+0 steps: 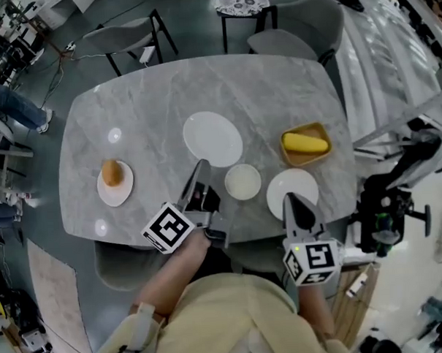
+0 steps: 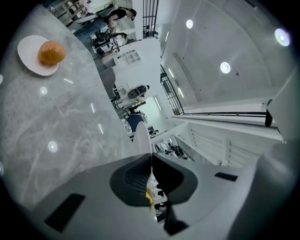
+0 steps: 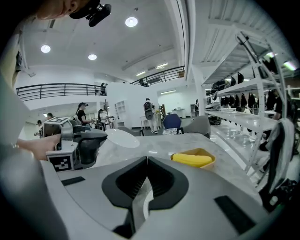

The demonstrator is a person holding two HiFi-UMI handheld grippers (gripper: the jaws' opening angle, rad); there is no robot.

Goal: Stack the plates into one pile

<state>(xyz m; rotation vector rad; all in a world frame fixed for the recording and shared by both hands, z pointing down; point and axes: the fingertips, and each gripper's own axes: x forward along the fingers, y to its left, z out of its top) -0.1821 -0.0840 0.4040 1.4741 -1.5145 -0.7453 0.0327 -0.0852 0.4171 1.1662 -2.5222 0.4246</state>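
Left gripper (image 1: pixel 202 168) clenched on the rim of the large white plate (image 1: pixel 213 139), gripped at the plate's 6 o'clock; the plate sits mid-desk, and in the left gripper view it is edge-on between the jaws. Right gripper (image 1: pixel 290 200) clenched, nothing seen between the pads, over the 6 o'clock rim of a second white plate (image 1: pixel 298 182); contact unclear. Small white plate (image 1: pixel 243 182) lies between the two grippers. Grey marble desk (image 1: pixel 145 102). Yellow bowl (image 1: pixel 287 156) with banana (image 1: pixel 305 142) at the second plate's 12 o'clock. Bun (image 1: pixel 112 172) on its own plate (image 1: pixel 118 193), far at 9 o'clock.
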